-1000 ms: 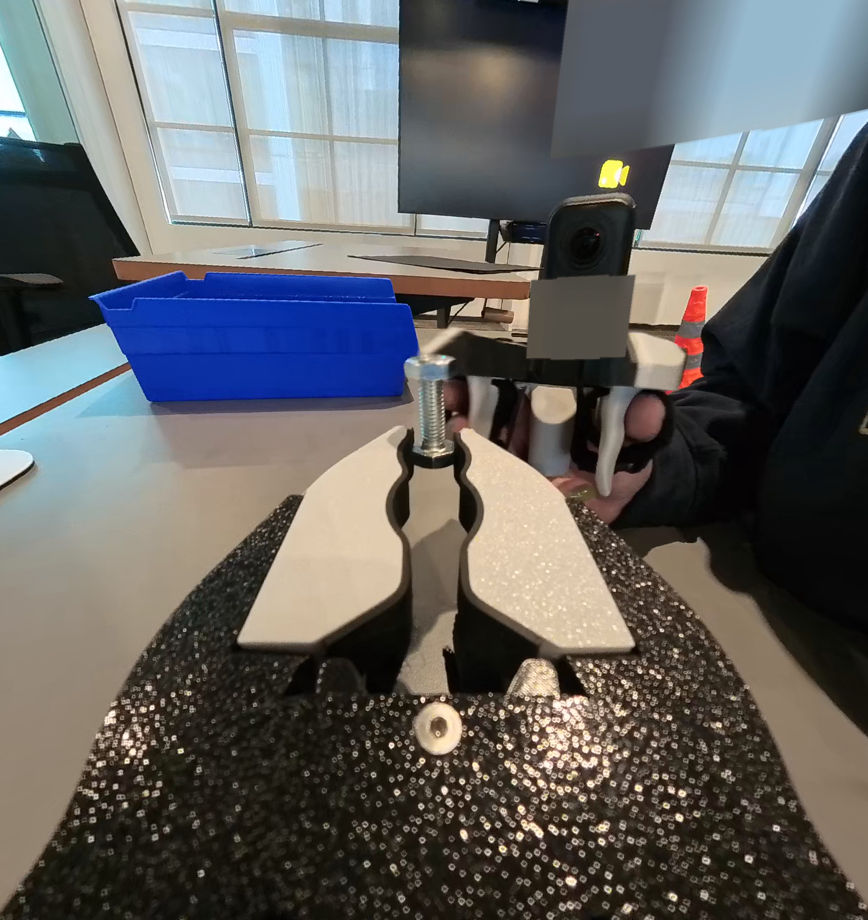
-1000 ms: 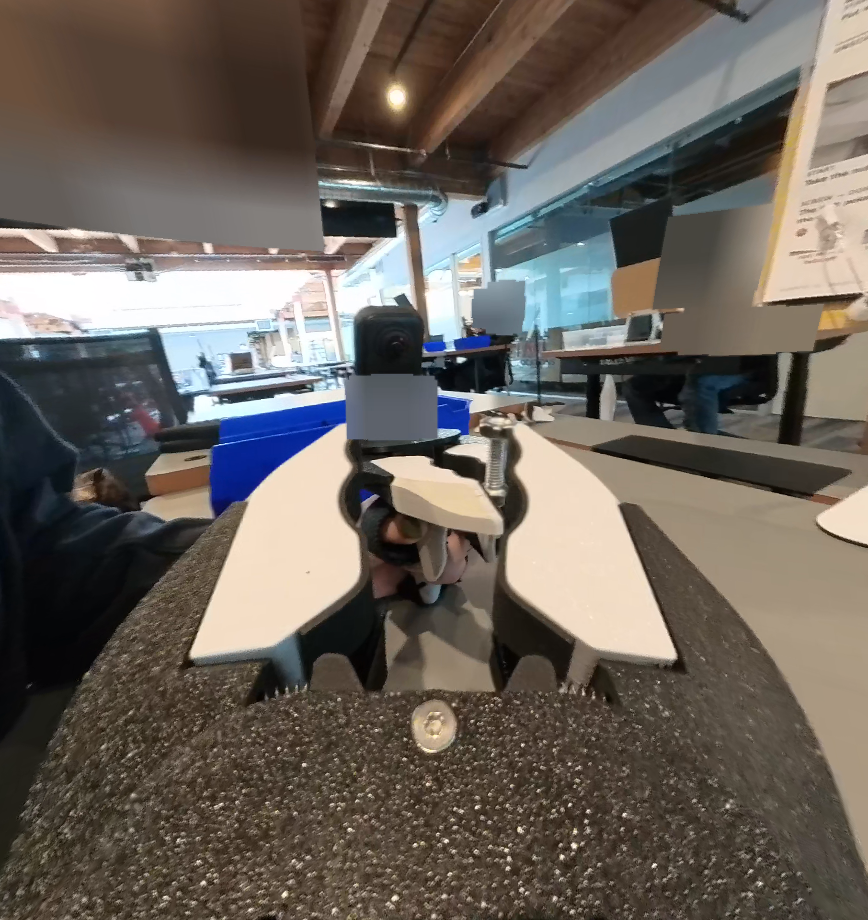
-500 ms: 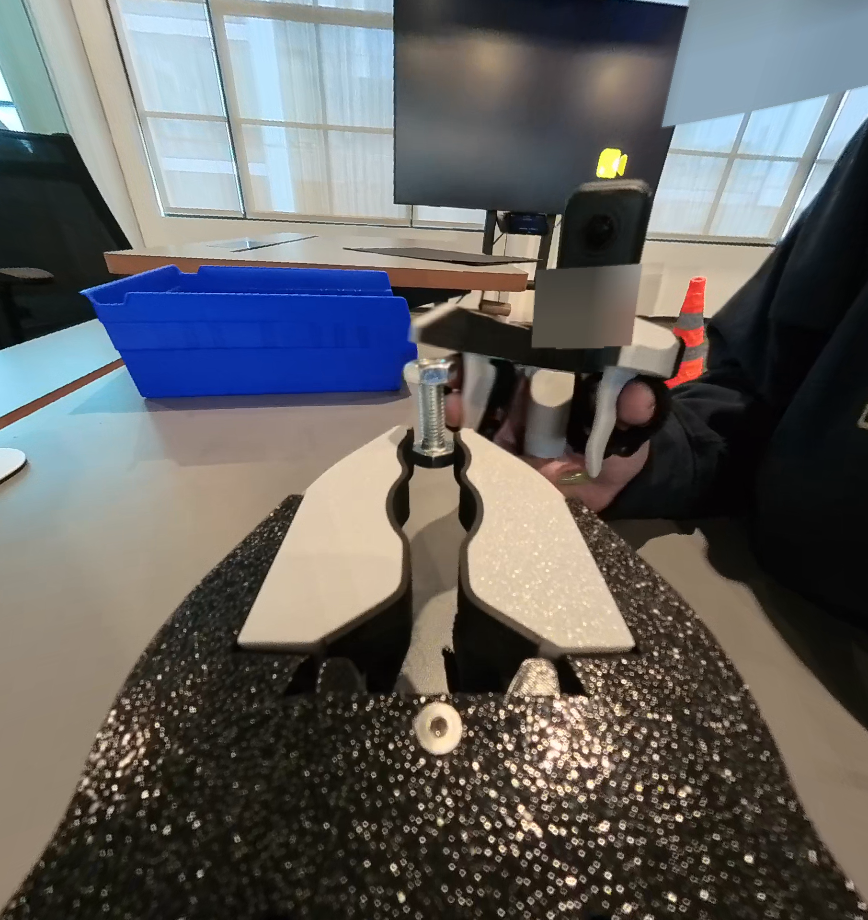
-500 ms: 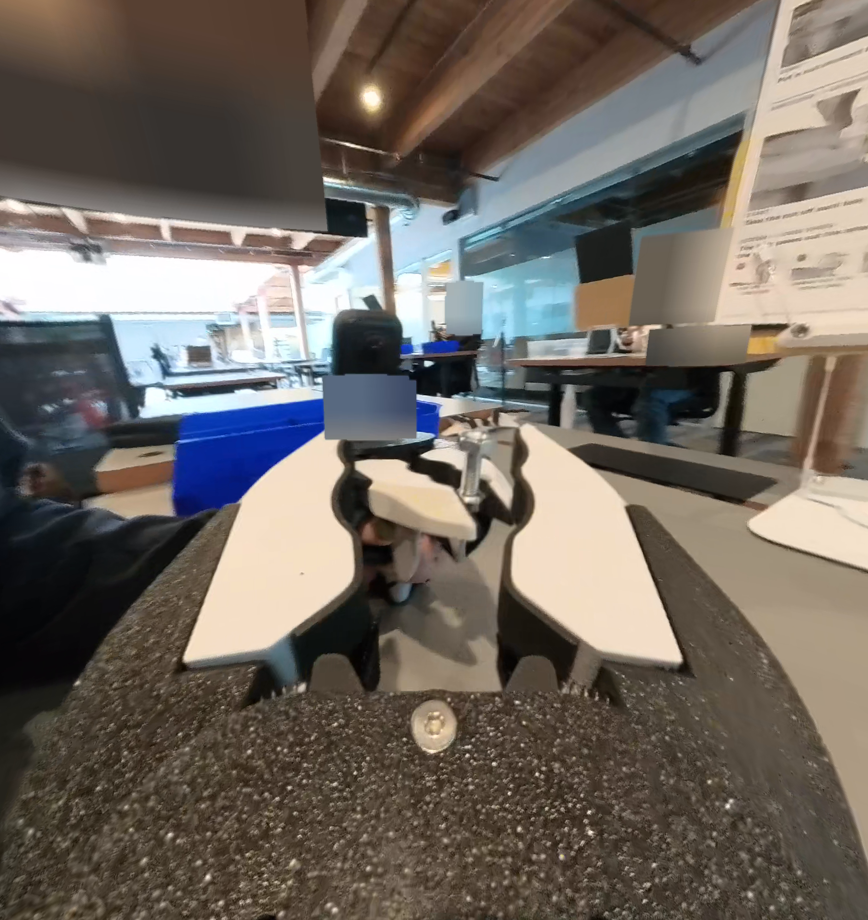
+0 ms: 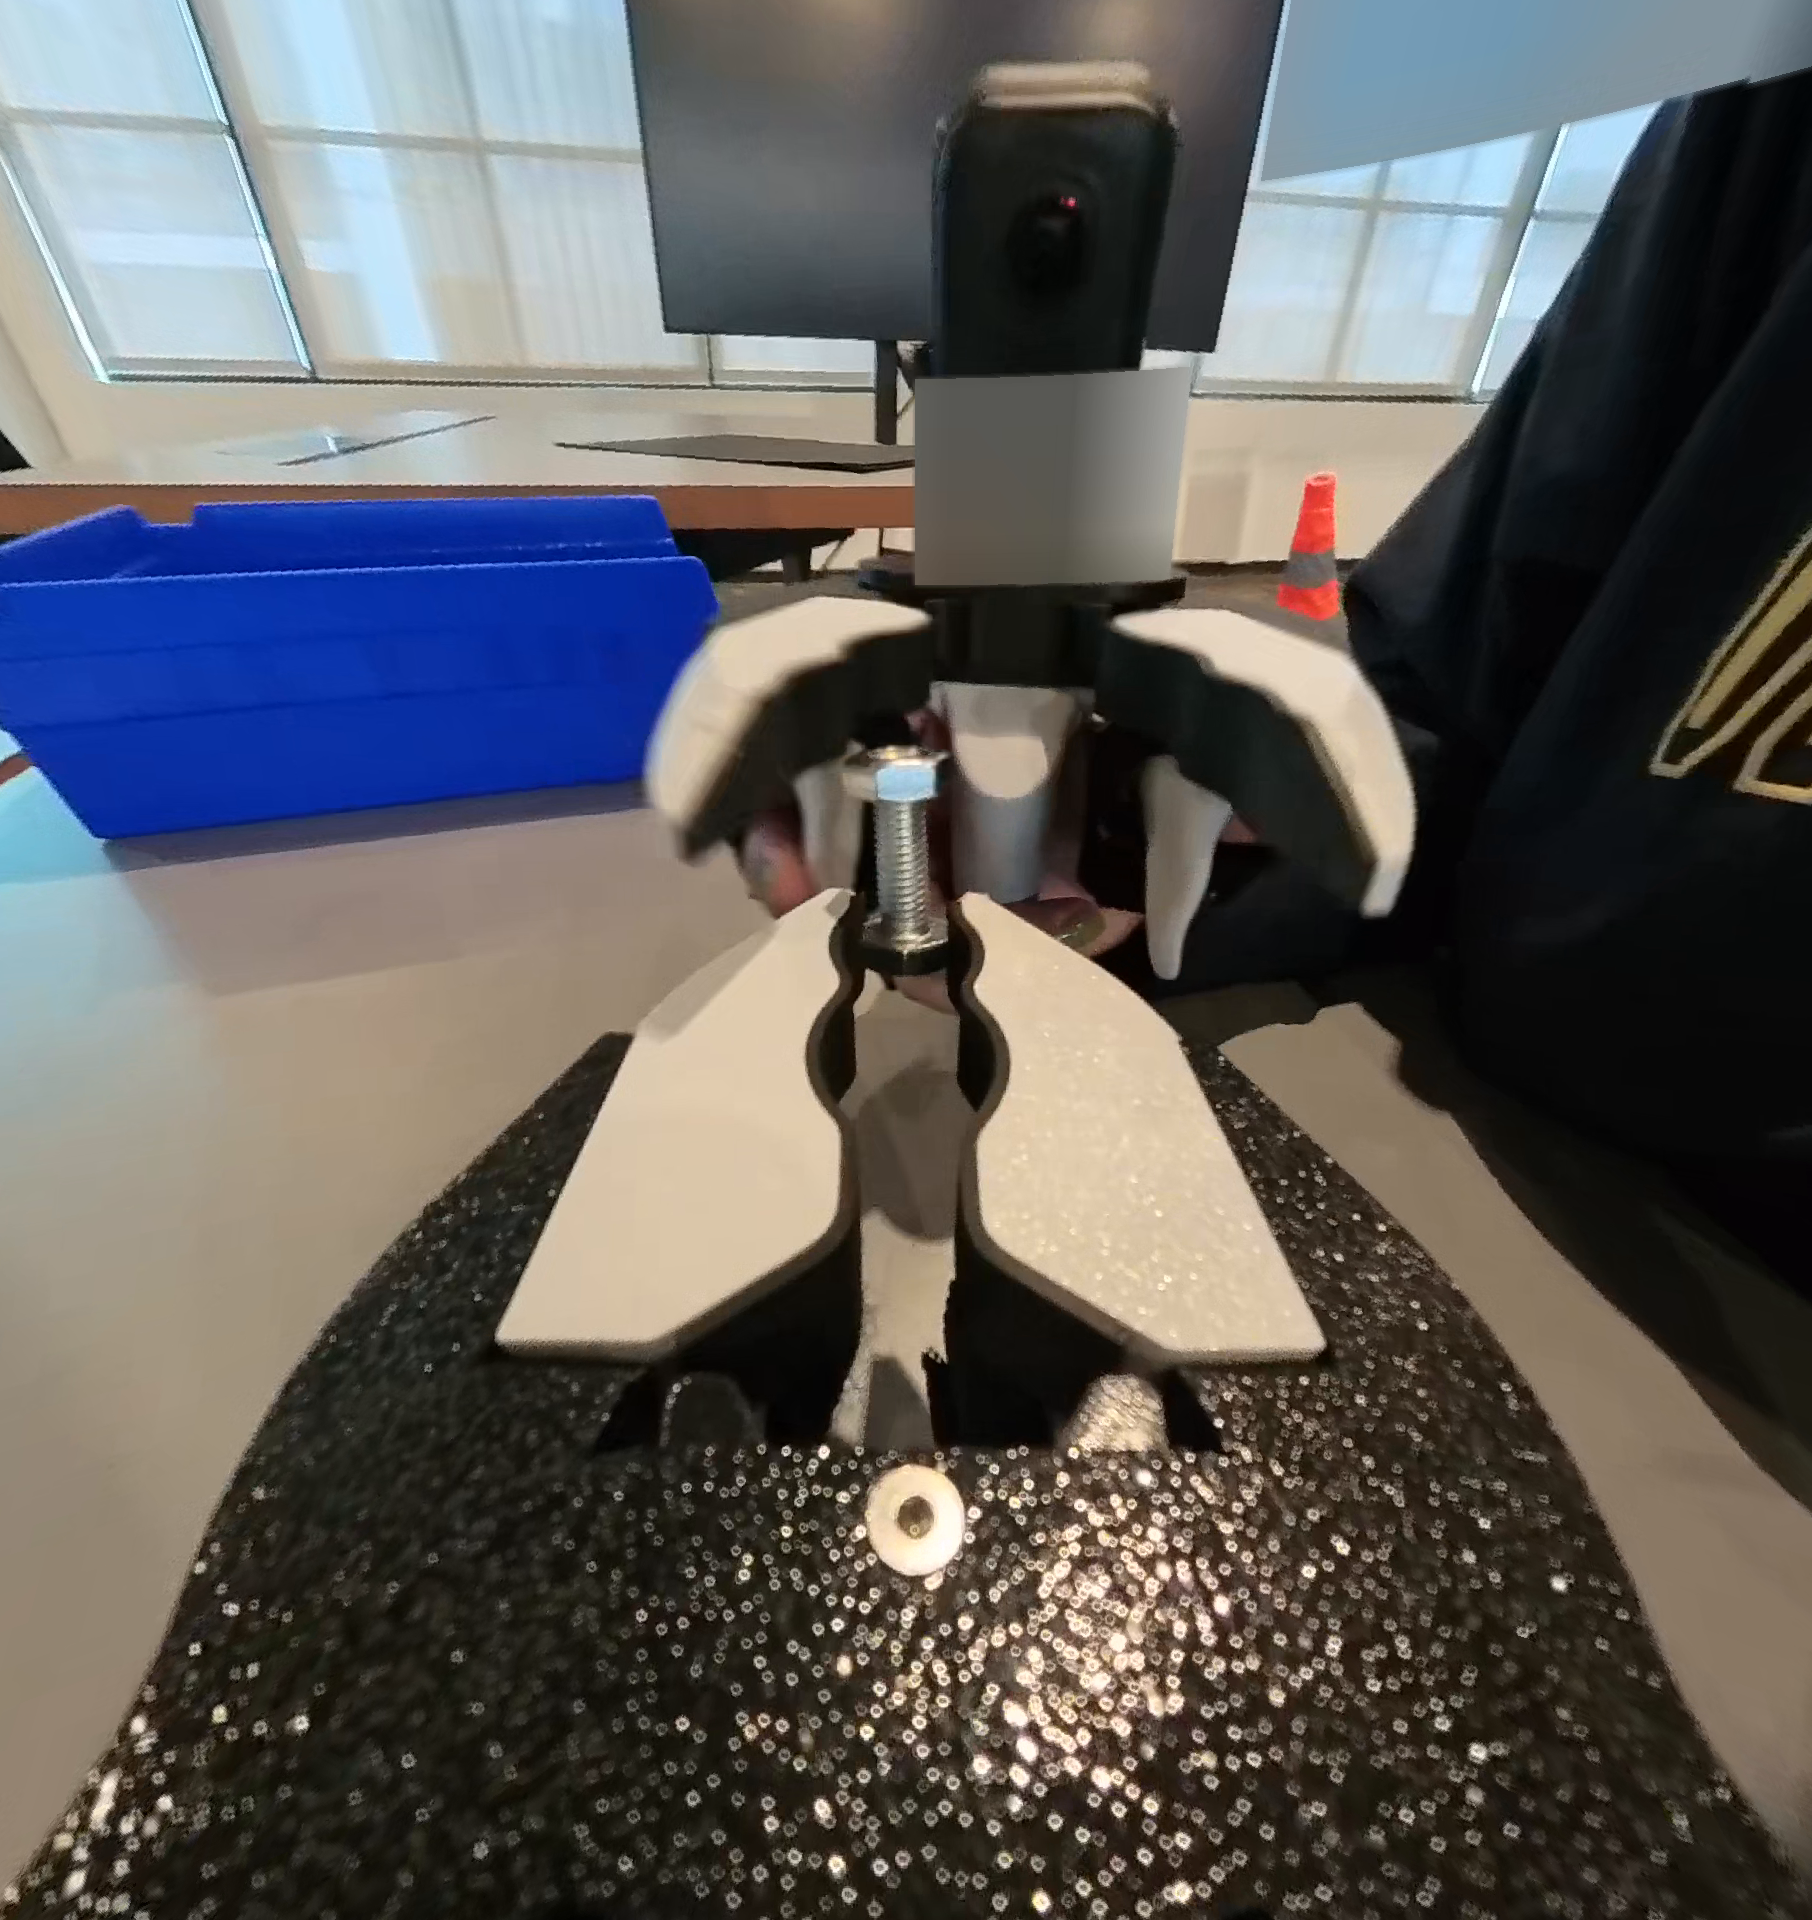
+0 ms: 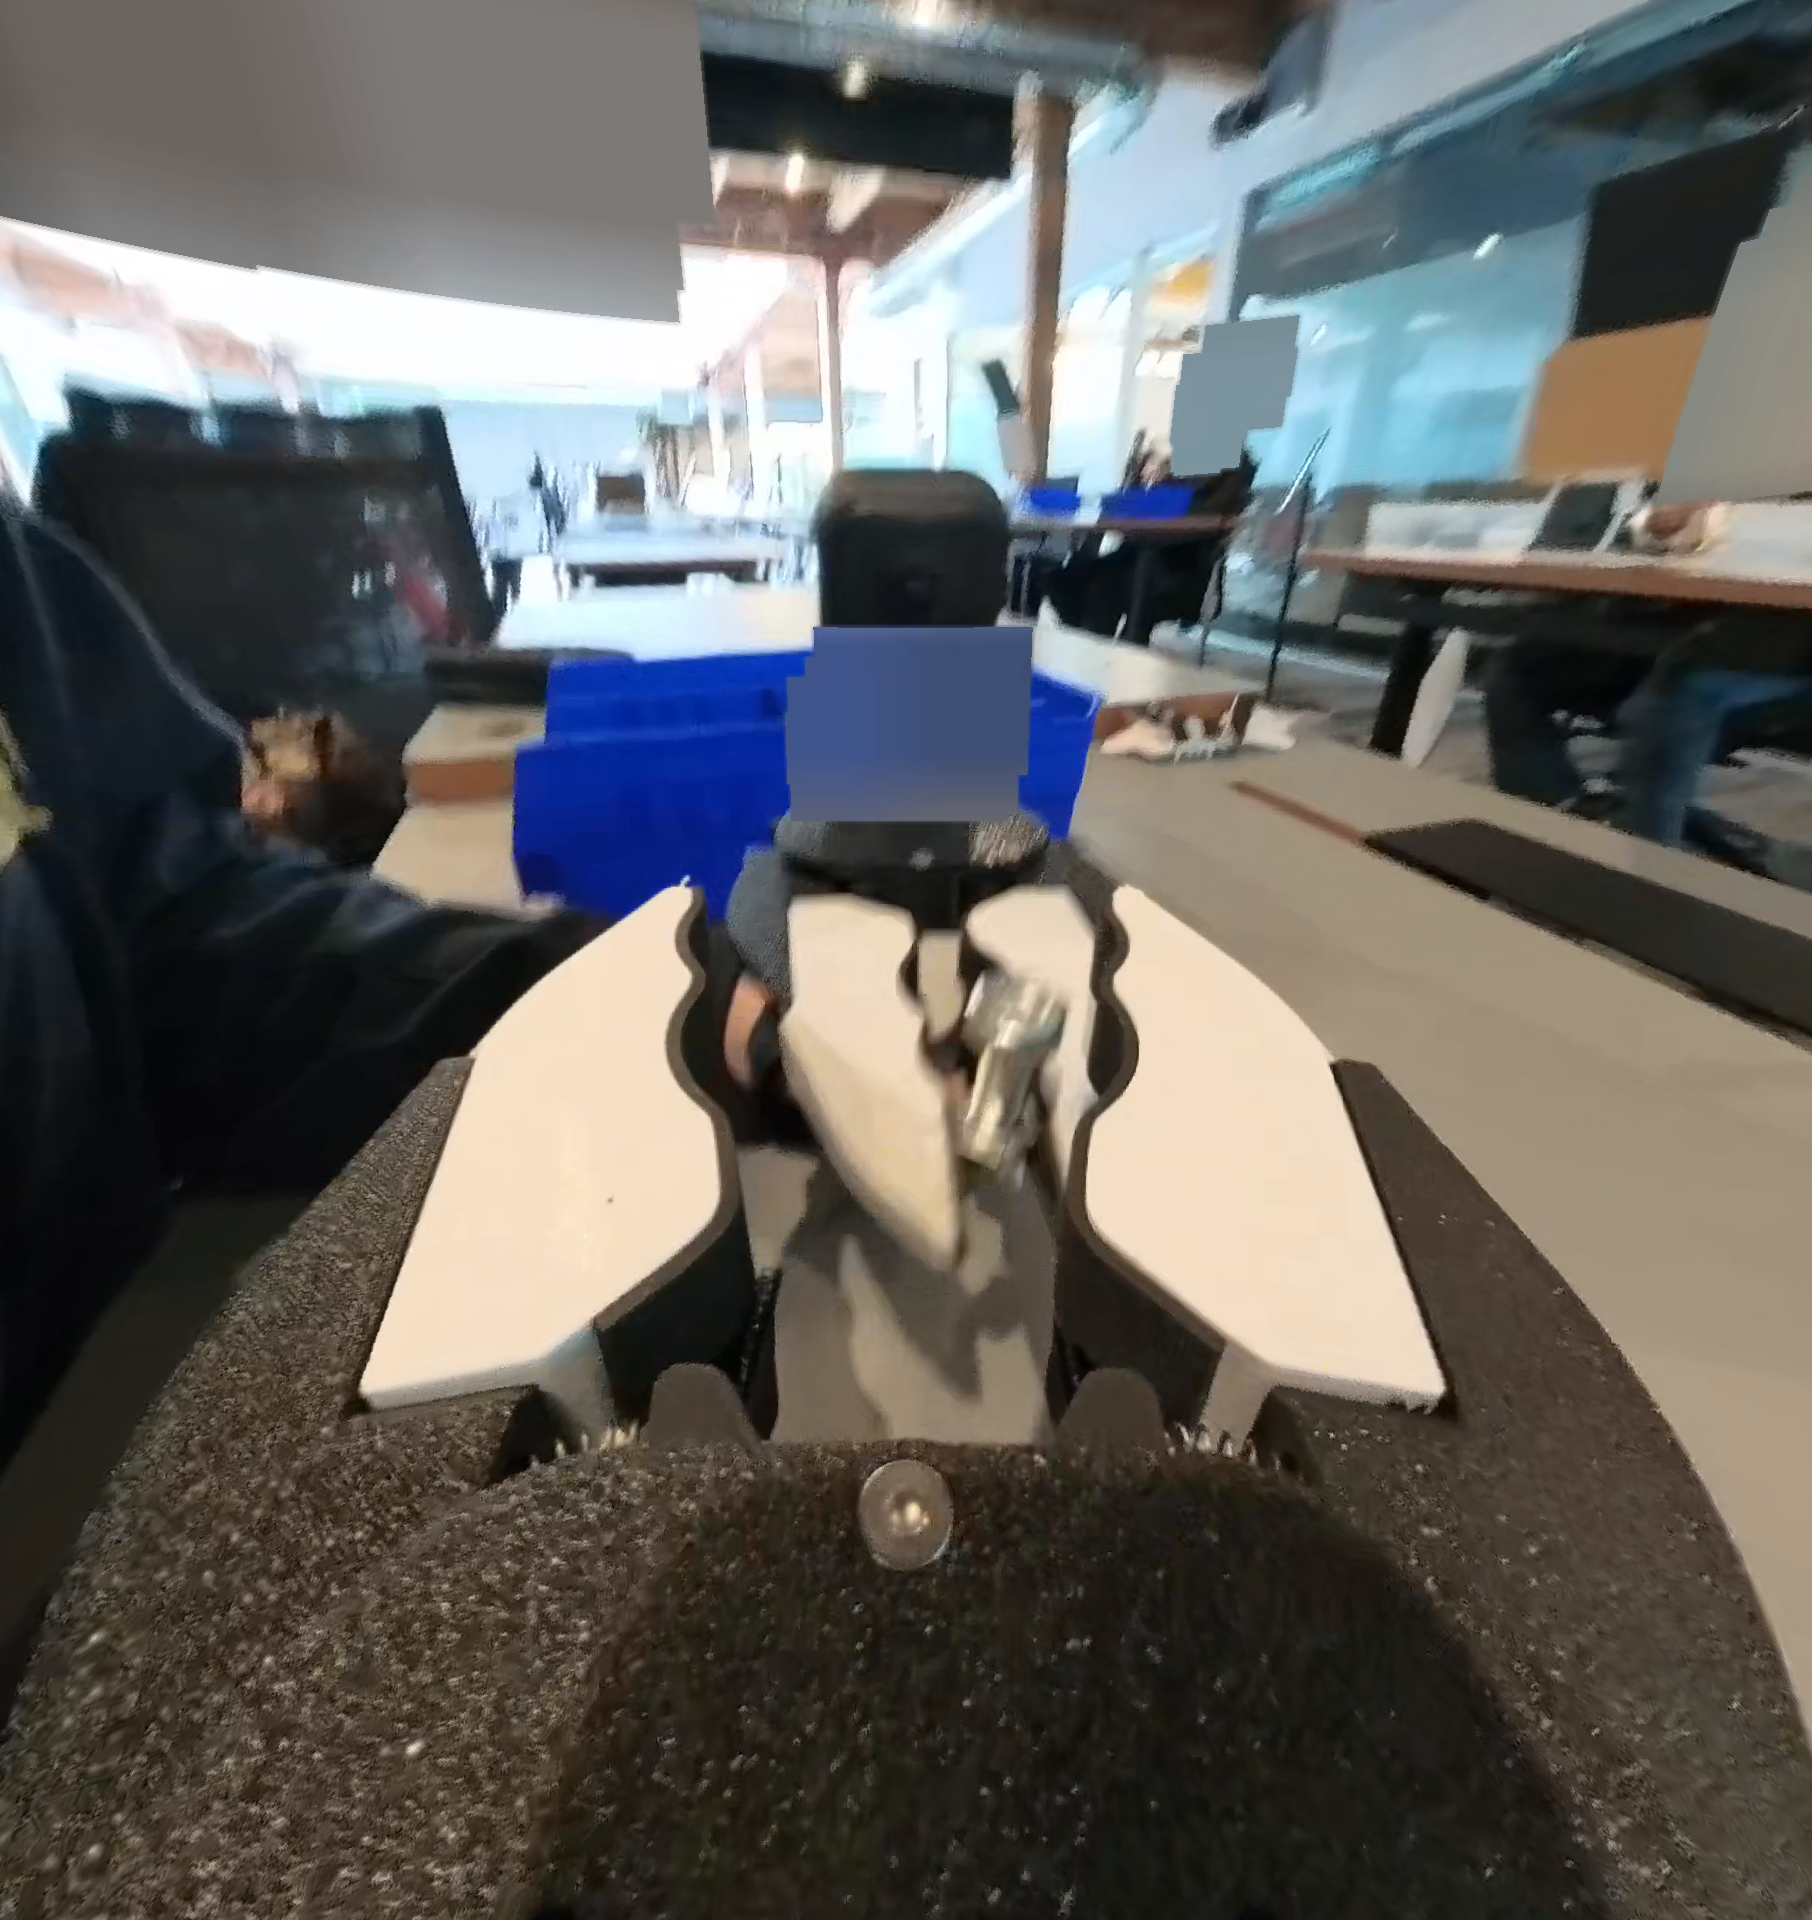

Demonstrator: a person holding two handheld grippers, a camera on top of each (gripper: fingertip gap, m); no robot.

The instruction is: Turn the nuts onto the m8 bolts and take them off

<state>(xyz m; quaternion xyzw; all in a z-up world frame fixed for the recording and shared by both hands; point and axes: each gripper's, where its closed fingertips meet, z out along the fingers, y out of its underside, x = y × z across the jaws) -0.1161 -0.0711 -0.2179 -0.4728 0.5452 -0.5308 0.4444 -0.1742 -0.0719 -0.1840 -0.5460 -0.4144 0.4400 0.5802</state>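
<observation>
We see left tool clamping the nut under a stiff, slick steel bolt; right tool spread wide; grip the hex head.

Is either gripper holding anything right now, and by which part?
Left gripper clamps the nut at the bolt's lower end. Right gripper is open, holding nothing.

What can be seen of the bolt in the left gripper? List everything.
The bolt is bright silver metal with a hex head on top and a threaded shank. It stands upright, head up. A nut sits low on the shank, and the left gripper fingers clamp there. The open right gripper surrounds the head without touching.
</observation>
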